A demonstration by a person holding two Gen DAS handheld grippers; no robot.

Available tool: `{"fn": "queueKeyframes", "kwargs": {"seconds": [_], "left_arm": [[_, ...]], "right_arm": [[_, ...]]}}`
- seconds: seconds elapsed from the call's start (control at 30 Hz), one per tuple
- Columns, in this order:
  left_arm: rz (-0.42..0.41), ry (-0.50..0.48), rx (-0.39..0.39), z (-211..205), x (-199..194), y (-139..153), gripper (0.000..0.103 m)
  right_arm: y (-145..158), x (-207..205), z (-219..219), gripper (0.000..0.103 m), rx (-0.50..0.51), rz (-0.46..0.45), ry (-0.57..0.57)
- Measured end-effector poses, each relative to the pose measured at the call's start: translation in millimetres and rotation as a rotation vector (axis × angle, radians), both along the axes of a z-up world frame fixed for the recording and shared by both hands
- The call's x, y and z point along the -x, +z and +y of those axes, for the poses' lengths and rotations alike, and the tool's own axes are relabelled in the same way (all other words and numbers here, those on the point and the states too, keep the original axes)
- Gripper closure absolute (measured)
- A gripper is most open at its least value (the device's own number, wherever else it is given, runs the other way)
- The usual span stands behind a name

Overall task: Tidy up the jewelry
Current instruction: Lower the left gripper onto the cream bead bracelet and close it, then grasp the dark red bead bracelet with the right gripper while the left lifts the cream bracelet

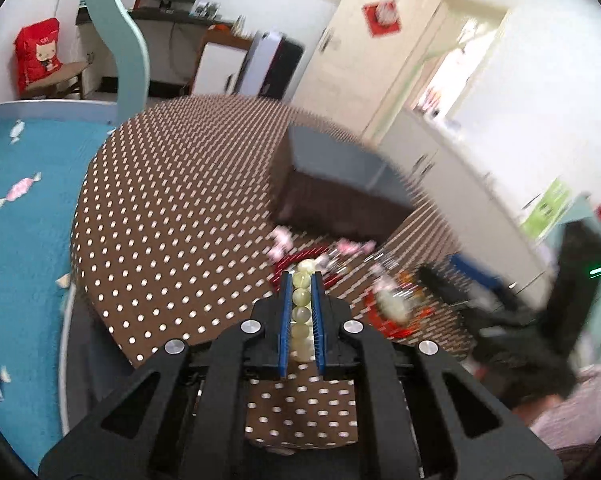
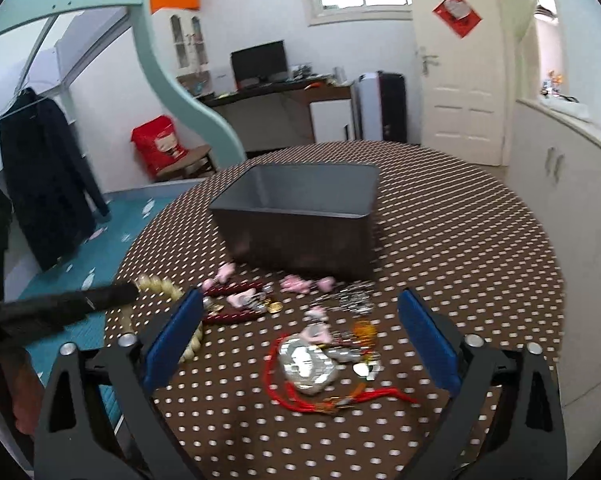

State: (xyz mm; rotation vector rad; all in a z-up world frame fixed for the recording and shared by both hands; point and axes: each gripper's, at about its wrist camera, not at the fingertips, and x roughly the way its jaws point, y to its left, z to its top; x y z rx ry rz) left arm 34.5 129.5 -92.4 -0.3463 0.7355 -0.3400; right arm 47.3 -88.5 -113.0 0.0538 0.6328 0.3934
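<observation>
The left tool (image 1: 301, 280) is clamped on a pale-green bead bracelet (image 1: 301, 308), lifted over the dotted surface (image 1: 172, 208). The right tool (image 2: 300, 336) hangs spread apart above the silver pendant (image 2: 306, 364). Judged next: carry the bracelet into the grey box (image 2: 300, 200) and release.

Upper centre I see a desk (image 2: 276, 90) with a monitor (image 2: 259, 60); at left, a coat (image 2: 44, 184) and red bag (image 2: 158, 144); a door (image 2: 456, 60) upper right.

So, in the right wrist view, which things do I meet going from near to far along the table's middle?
Silver pendant on red cord → pink beads → grey box.
</observation>
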Motion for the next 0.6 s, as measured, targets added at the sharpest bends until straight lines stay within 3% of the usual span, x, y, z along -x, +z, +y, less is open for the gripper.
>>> {"fn": "queueKeyframes", "kwargs": {"seconds": [0.13, 0.3, 0.6], "left_arm": [[-0.089, 0.027, 0.024, 2.6, 13.1, 24.8, 0.094], [-0.121, 0.032, 0.054, 12.5, 19.5, 33.5, 0.094], [-0.103, 0.014, 0.101, 14.2, 5.4, 15.5, 0.094]], "right_arm": [[-6.9, -5.1, 20.4, 0.036, 0.032, 0.037, 0.043], [-21.0, -15.6, 43.2, 0.051, 0.117, 0.073, 0.038], [-32.3, -29.7, 59.2, 0.056, 0.250, 0.100, -0.025]]}}
